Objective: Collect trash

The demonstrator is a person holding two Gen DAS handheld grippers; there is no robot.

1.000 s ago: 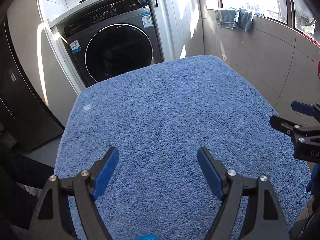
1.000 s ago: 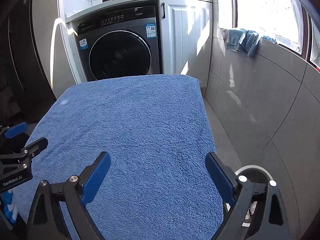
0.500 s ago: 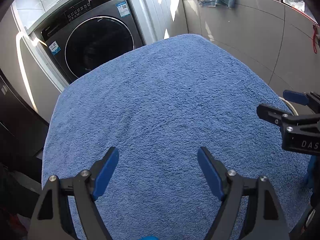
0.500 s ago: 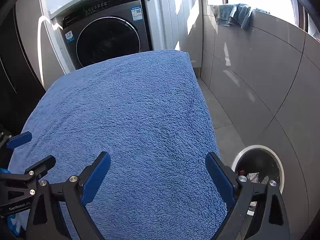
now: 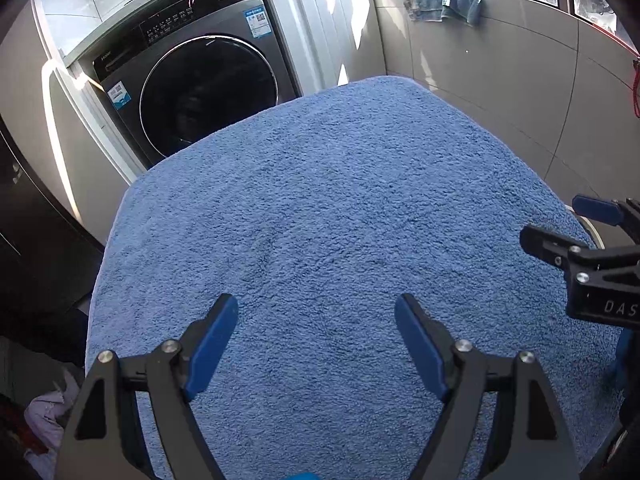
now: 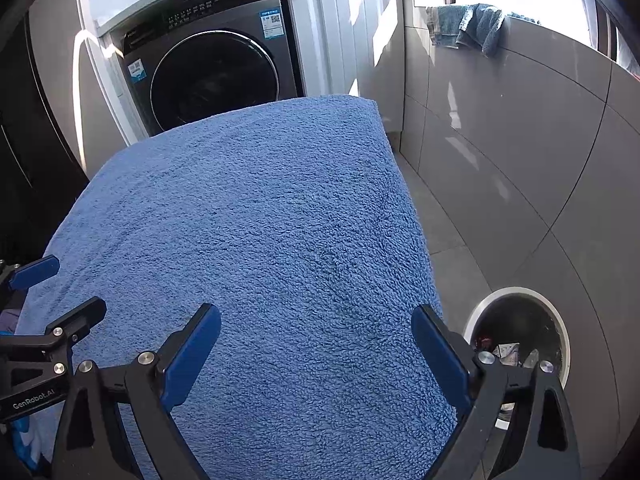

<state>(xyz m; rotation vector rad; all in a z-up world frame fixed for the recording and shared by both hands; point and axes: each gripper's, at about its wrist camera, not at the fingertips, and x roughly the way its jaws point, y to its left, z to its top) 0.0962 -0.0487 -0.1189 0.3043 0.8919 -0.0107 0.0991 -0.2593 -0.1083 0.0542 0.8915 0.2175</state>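
Over the blue terry towel both grippers hang with nothing in them. Left gripper has its blue pads spread wide, and so does the right gripper.

Readable writing: the right gripper's body, poking into the left wrist view at the right edge, shows "DAS" before the frame cuts it off. The left one's body in the right wrist view reads "GenRobot.AI". The washing machine behind the towel has a brand mark, a row of panel text and two blue stickers, all too small to read tbh.

Trash-wise, it's sitting in the round white-rimmed bin on the floor, just right of the towel's edge. You can make out crumpled wrappers inside, but the right gripper's finger covers part of the bin. From the left wrist view, only a sliver of its rim shows.
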